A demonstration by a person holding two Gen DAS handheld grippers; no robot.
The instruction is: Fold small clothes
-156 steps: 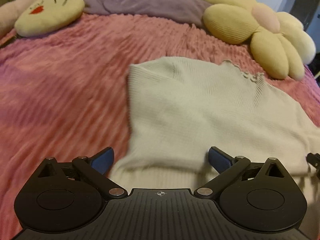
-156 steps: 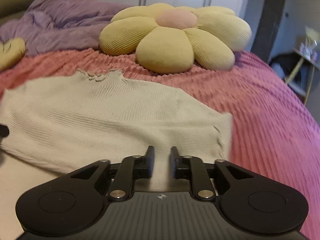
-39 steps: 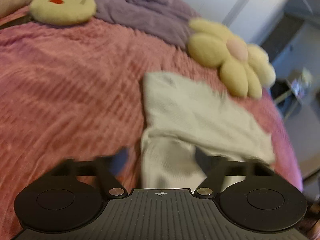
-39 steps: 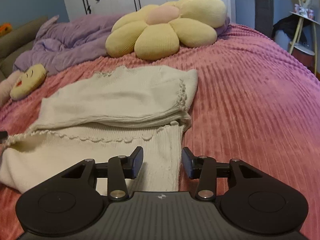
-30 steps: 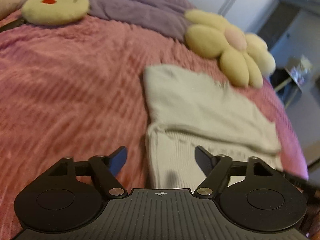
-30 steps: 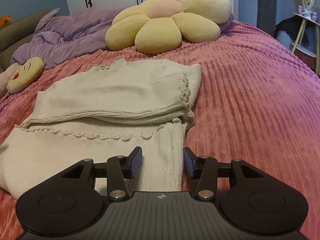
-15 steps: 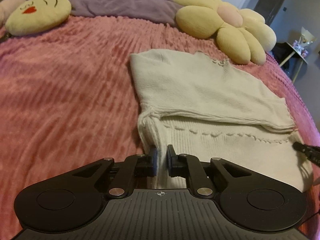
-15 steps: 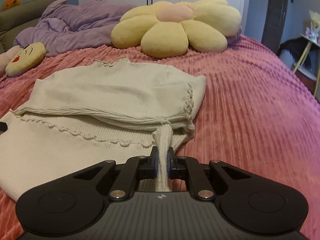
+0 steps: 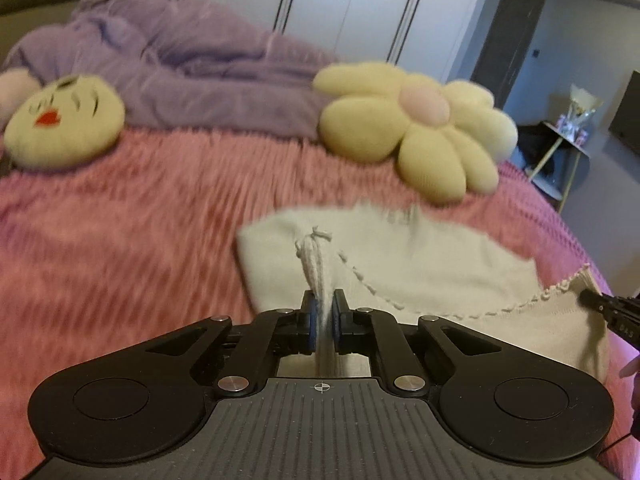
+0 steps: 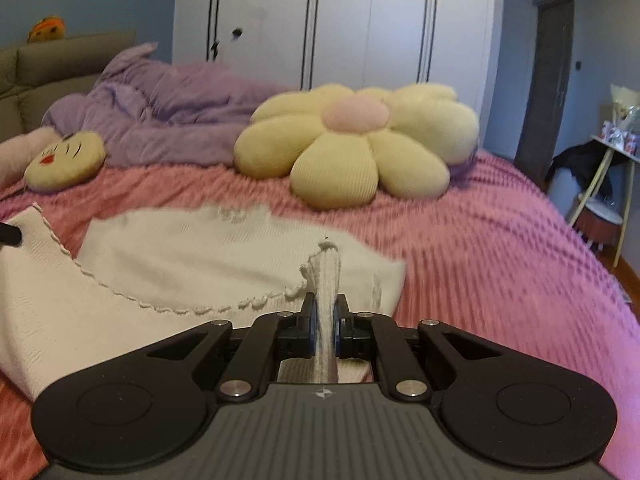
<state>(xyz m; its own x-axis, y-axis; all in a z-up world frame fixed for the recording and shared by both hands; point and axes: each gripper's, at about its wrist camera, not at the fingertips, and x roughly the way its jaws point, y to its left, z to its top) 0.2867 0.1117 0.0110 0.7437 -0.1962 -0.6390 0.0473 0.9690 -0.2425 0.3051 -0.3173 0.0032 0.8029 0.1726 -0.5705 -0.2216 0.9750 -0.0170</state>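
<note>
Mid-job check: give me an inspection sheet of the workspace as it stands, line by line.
Surface: pink ribbed bedspread.
Job's things: cream knit top, its near scalloped hem lifted at both corners.
Clutter: flower cushion, face cushion, purple duvet.
Grippers: left tongs and right tongs each shut on a bunched hem corner.
Cables: nothing seen.
Surroundings: white wardrobe, side table to the right.
</note>
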